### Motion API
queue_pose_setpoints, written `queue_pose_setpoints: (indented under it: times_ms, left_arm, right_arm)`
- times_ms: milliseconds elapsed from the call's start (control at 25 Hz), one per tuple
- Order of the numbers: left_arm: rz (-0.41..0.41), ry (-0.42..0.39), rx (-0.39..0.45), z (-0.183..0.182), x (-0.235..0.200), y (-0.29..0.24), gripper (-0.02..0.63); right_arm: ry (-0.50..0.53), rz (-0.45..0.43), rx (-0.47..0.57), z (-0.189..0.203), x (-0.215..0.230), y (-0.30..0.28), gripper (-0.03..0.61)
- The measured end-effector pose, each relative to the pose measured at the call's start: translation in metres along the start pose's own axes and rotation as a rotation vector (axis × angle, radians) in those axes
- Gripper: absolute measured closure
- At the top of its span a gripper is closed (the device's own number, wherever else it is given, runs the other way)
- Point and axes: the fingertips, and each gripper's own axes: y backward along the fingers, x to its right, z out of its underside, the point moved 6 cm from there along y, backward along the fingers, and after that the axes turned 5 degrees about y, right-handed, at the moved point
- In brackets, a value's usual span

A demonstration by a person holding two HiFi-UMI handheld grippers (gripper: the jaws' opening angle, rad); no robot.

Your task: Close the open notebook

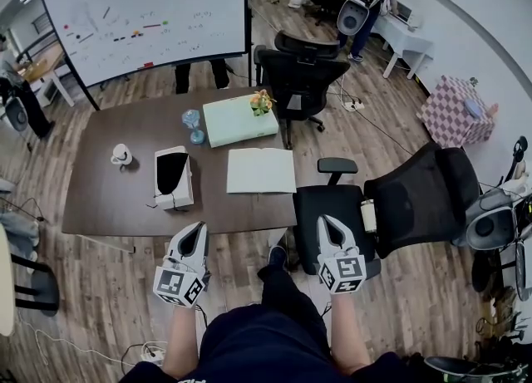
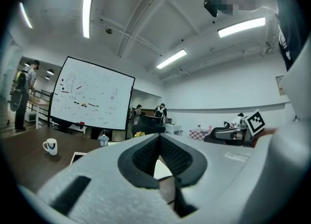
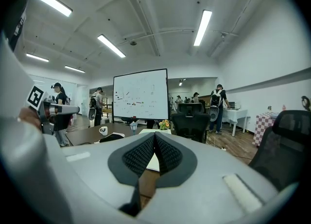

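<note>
Though notebook (image 1: 260,171) lies flat, spine unclear | left gripper (image 1: 198,230), right gripper (image 1: 325,223): pinched together, empty

- The left gripper (image 1: 197,228) points forward. Its jaws are pressed together with nothing between them.
- The right gripper (image 1: 325,221) points forward too, jaws together and empty.
- They are side by side, well apart.

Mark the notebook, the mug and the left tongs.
notebook (image 1: 261,170): head view, middle of its white page.
mug (image 1: 121,154): head view, its white body.
left tongs (image 1: 197,228): head view, between the fingertips.
</note>
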Motion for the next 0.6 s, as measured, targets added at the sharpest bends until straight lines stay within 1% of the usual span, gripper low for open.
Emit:
queue_pose_setpoints:
  times_ms: [320,600]
  left_arm:
    - [-0.027,0.002,0.010,-0.003,-0.014,-0.020,0.618]
    - [-0.050,-0.009,-0.004,-0.001,-0.026,-0.044,0.618]
  right_arm:
    - [0.005,-0.030,-0.020,0.007,0.010,-0.040,0.571]
    - [0.010,-0.041,-0.029,0.012,0.025,-0.072,0.571]
